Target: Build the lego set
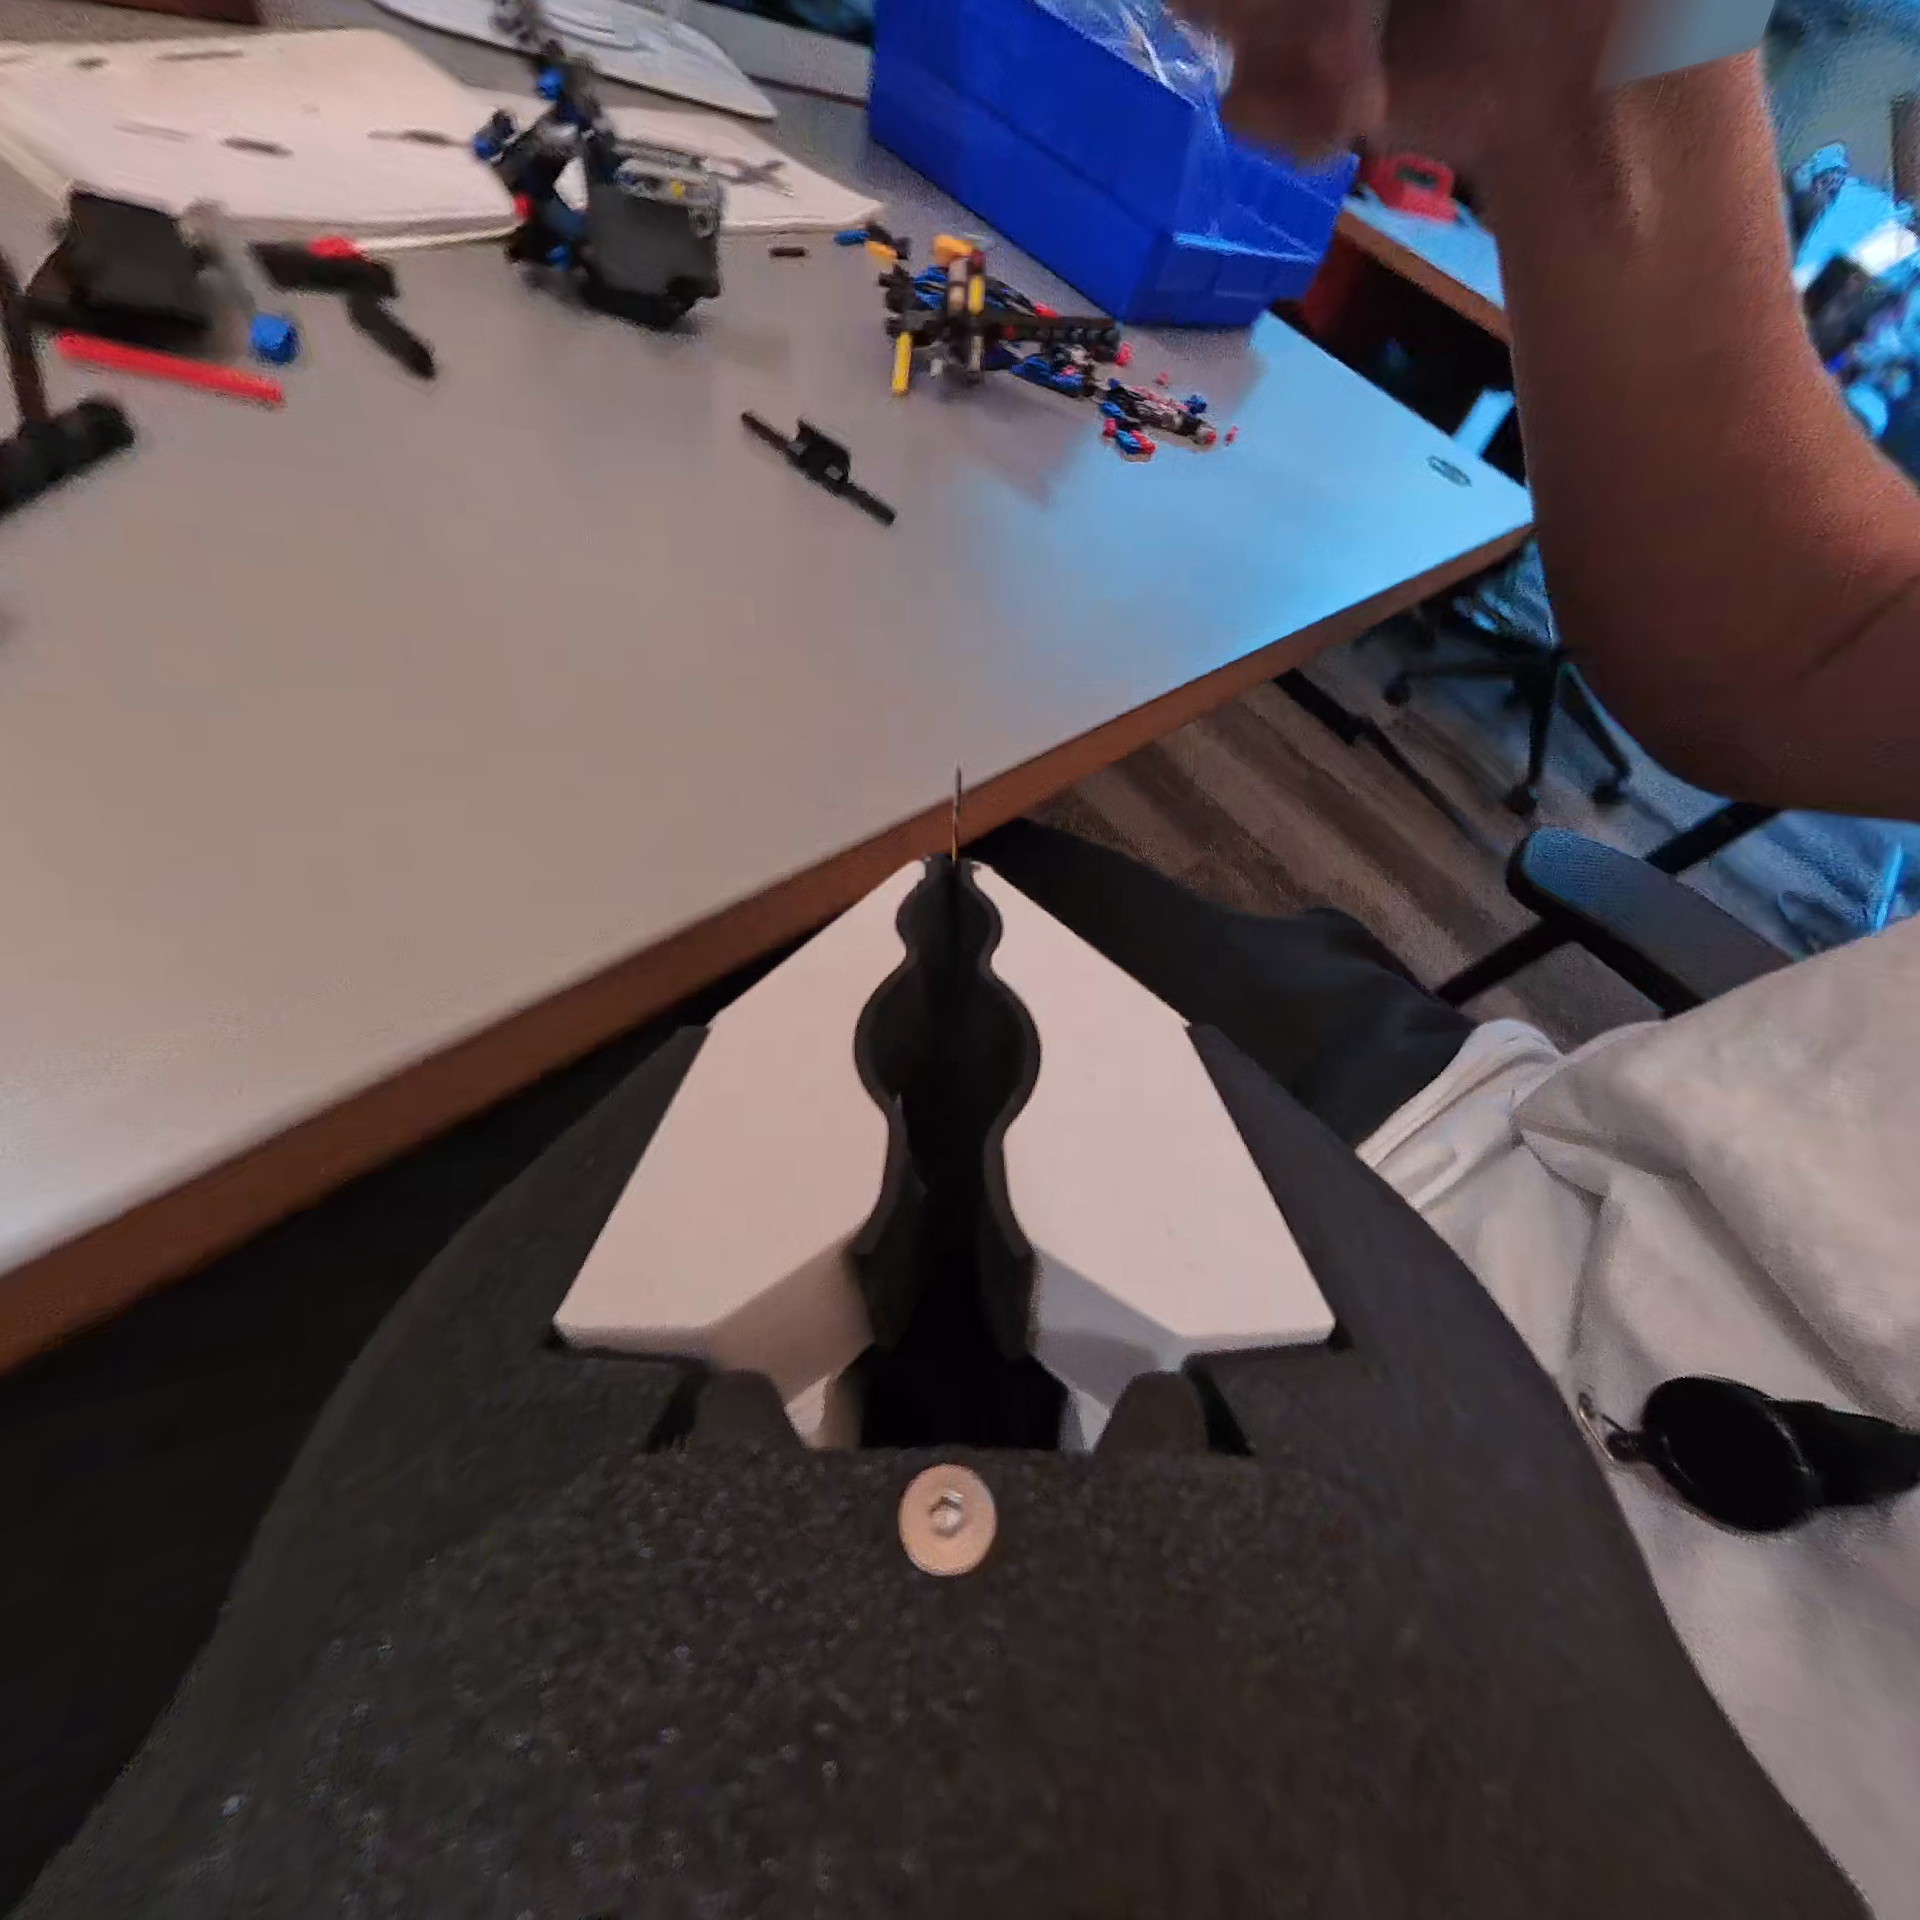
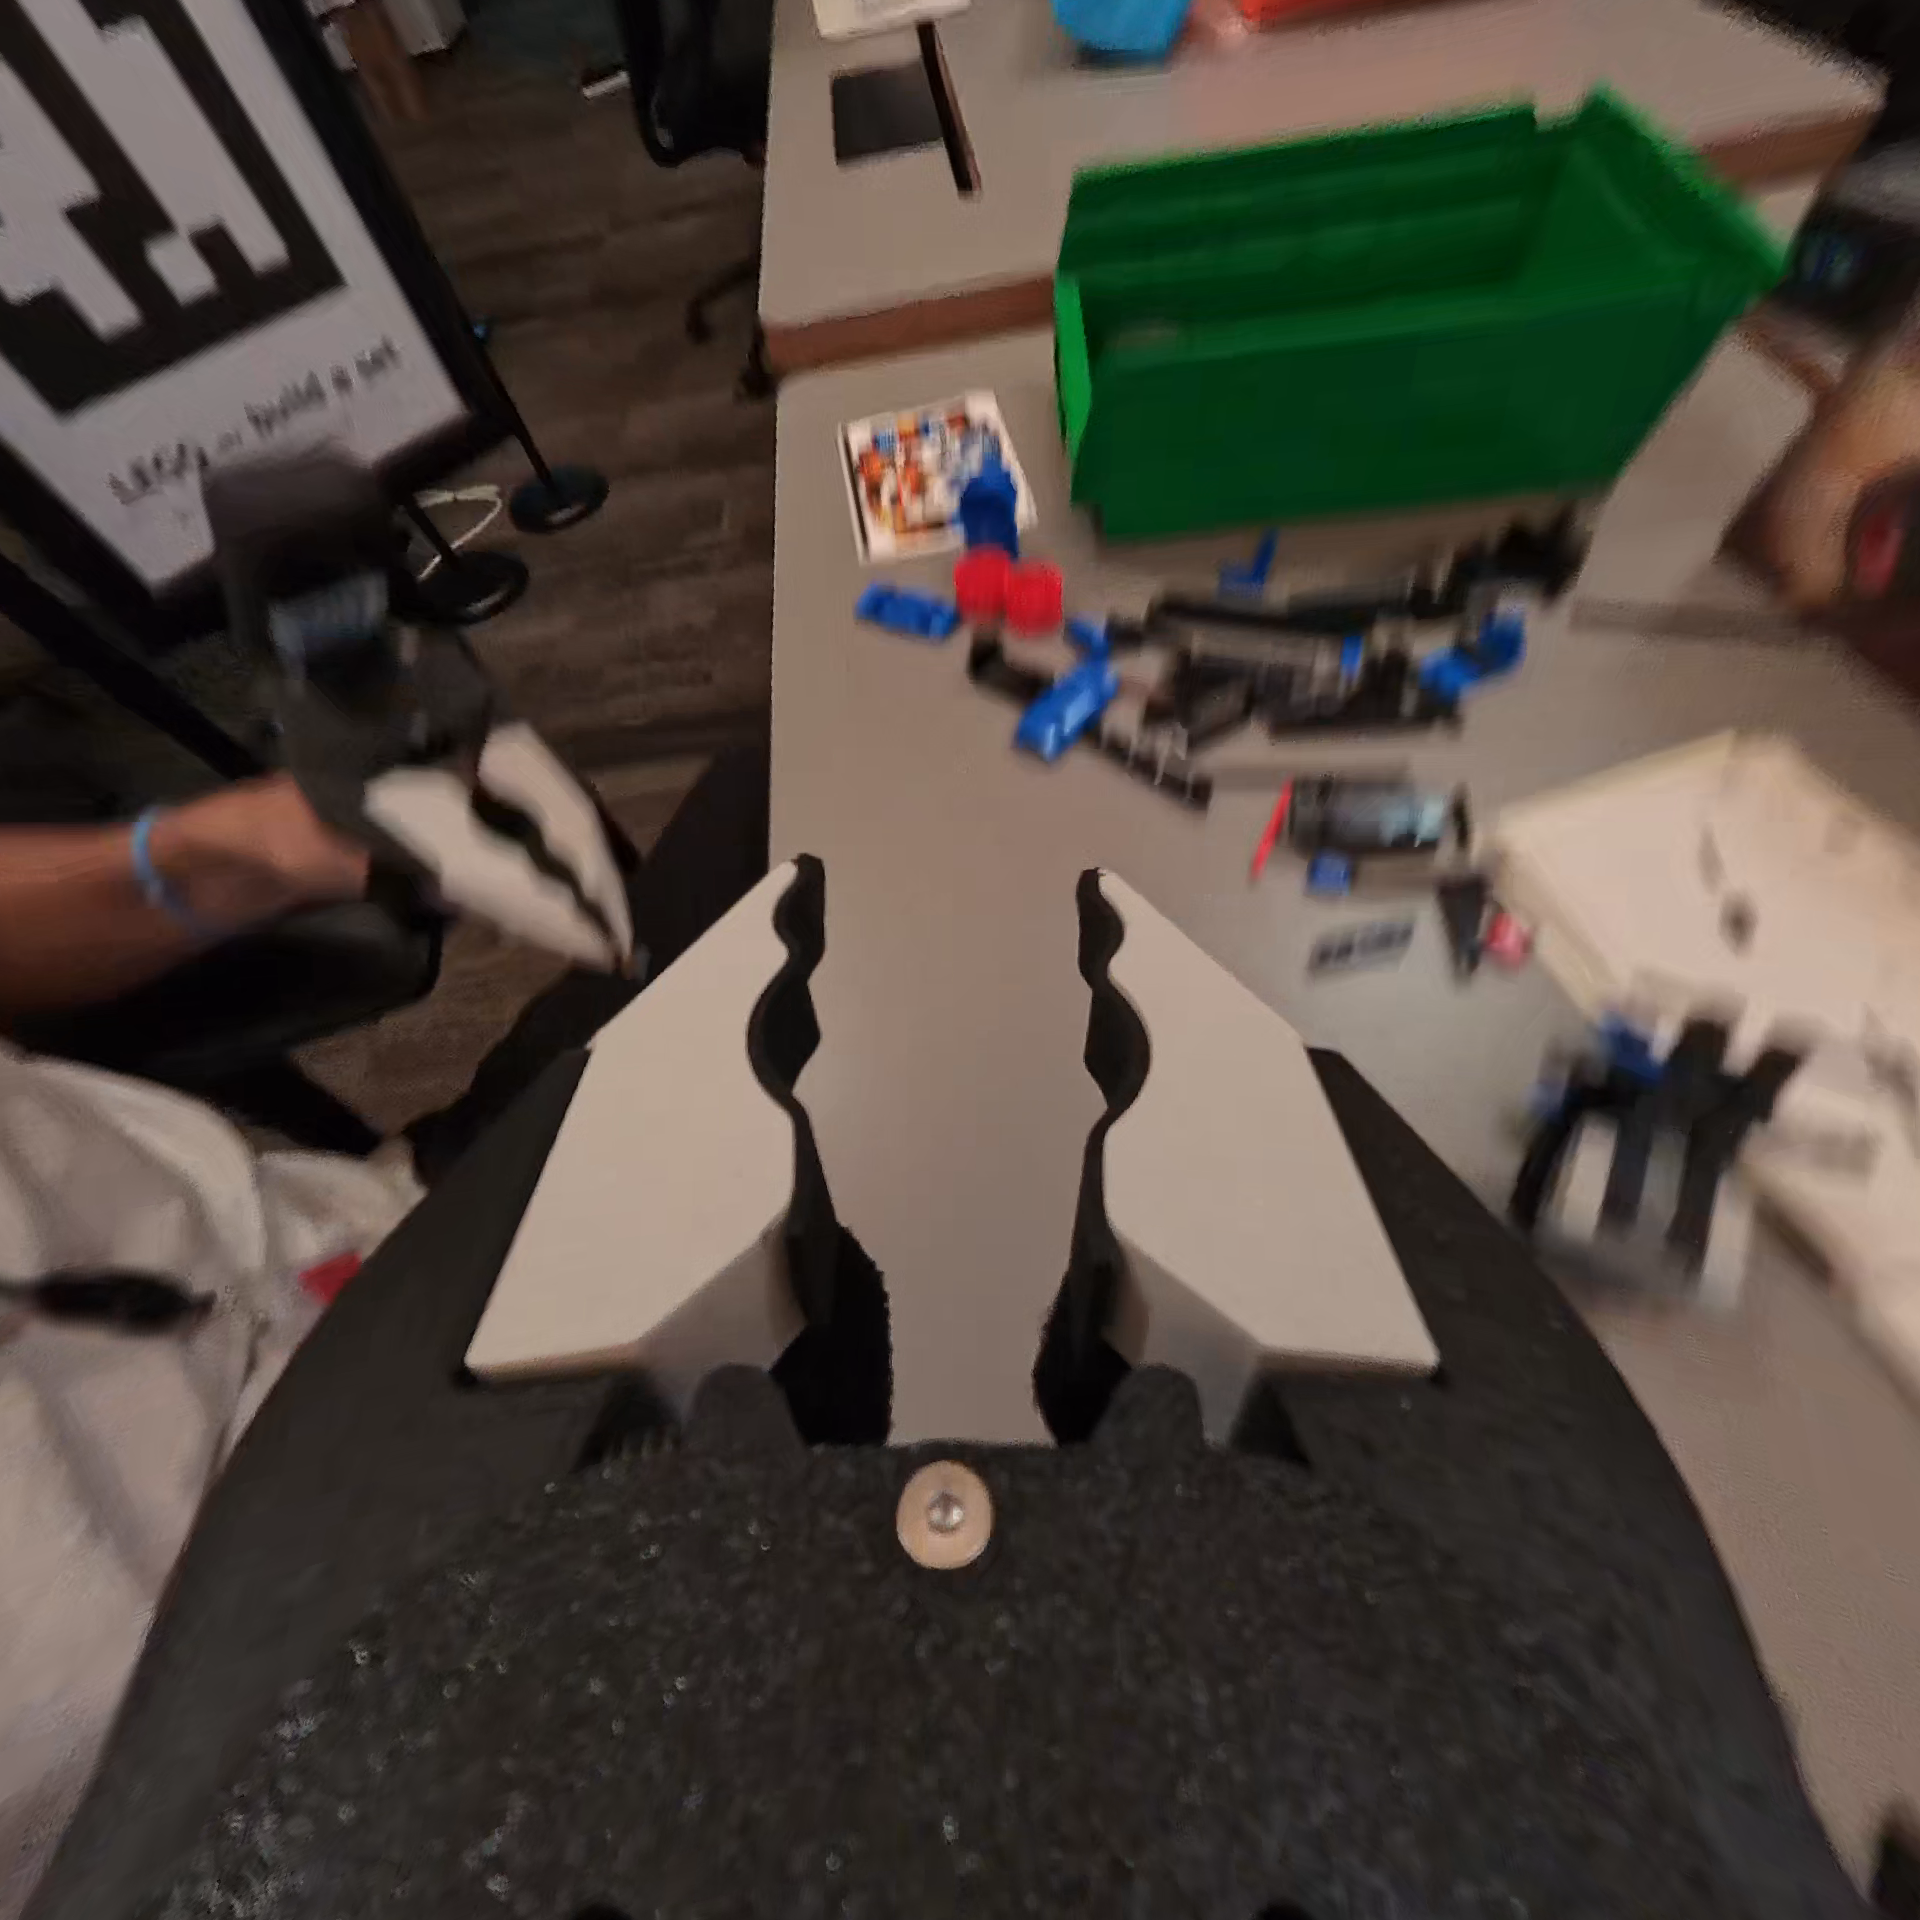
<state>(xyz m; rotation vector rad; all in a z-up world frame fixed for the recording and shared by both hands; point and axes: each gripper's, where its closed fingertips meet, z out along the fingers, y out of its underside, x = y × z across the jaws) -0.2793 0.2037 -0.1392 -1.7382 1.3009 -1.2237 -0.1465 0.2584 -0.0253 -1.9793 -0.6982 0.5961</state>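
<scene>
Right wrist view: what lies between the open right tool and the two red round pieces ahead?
Only bare grey table lies between the right tool and the red round pieces, as the right wrist view shows.

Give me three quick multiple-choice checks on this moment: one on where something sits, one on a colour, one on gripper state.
1. Where do the two red round pieces lie?
A. inside the bin
B. on the table just below the sticker sheet
C. between the right gripper's fingers

2. What colour is the bin ahead of the right gripper?
A. green
B. yellow
C. white

3. How does the left gripper stand?
A. wide open
B. shut on a red axle
C. shut, fingers together, off the table edge

Answers: 1 B, they rest on bare tabletop near the sheet. 2 A, its walls are green. 3 C, no gap shows between its tips.
</scene>
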